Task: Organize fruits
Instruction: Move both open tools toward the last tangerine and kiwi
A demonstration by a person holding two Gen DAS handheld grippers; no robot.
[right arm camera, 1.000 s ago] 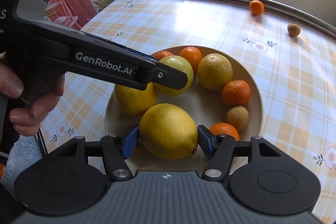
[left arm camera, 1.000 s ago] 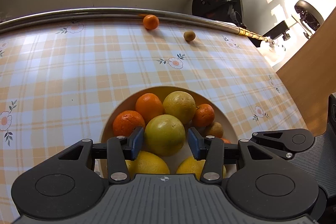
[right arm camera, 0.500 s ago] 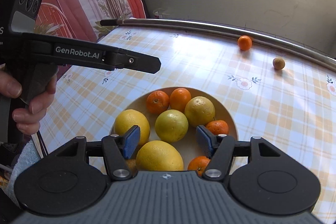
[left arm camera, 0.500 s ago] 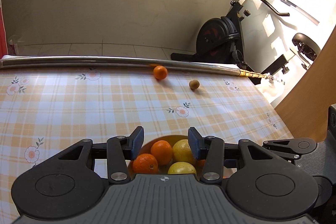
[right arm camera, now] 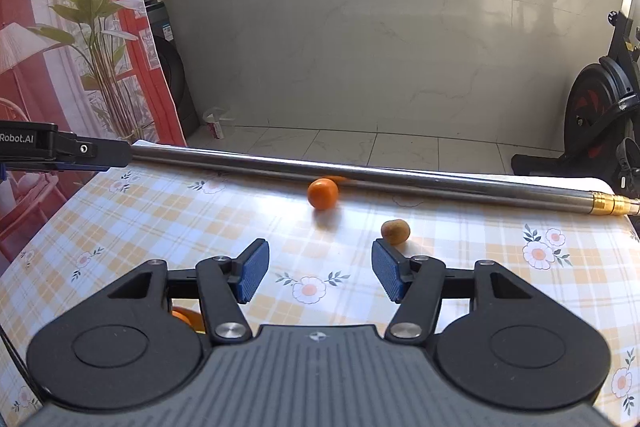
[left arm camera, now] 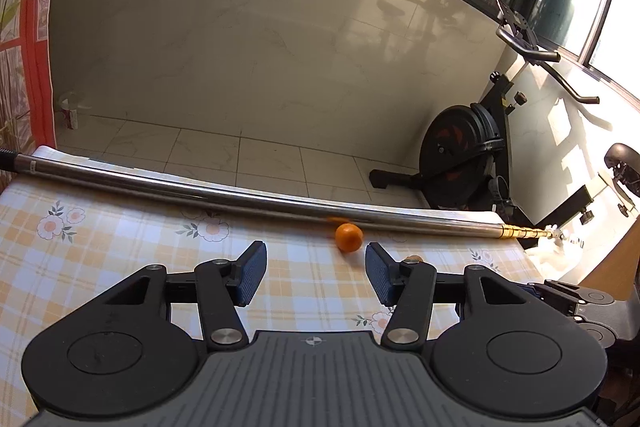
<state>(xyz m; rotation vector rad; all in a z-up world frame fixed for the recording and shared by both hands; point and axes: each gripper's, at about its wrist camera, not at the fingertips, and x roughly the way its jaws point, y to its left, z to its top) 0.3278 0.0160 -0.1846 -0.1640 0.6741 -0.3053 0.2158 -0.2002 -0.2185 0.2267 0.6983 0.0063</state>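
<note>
A small orange [left arm camera: 349,237] lies on the checked tablecloth just before the steel pole [left arm camera: 240,197]. A brown kiwi [right arm camera: 395,231] rests to its right, nearer me. My left gripper [left arm camera: 315,273] hangs over the cloth short of the orange, jaws opening, nothing between them. My right gripper [right arm camera: 320,269] points at the same two fruits [right arm camera: 322,193], jaws closing slightly, also with nothing between them. In the left wrist view the kiwi [left arm camera: 413,259] peeks from behind the right finger. One orange fruit [right arm camera: 186,319] shows under the right gripper's left arm.
The steel pole [right arm camera: 400,179] runs along the table's far edge, with tiled floor and a wall beyond. An exercise bike [left arm camera: 464,151] stands at the right. The left gripper's arm [right arm camera: 64,151] reaches in from the left of the right wrist view.
Both grippers have risen and tipped up away from the fruit bowl, which has dropped out of view. The yellow fruits that stood between their jaws stayed behind. The left jaws have widened.
</note>
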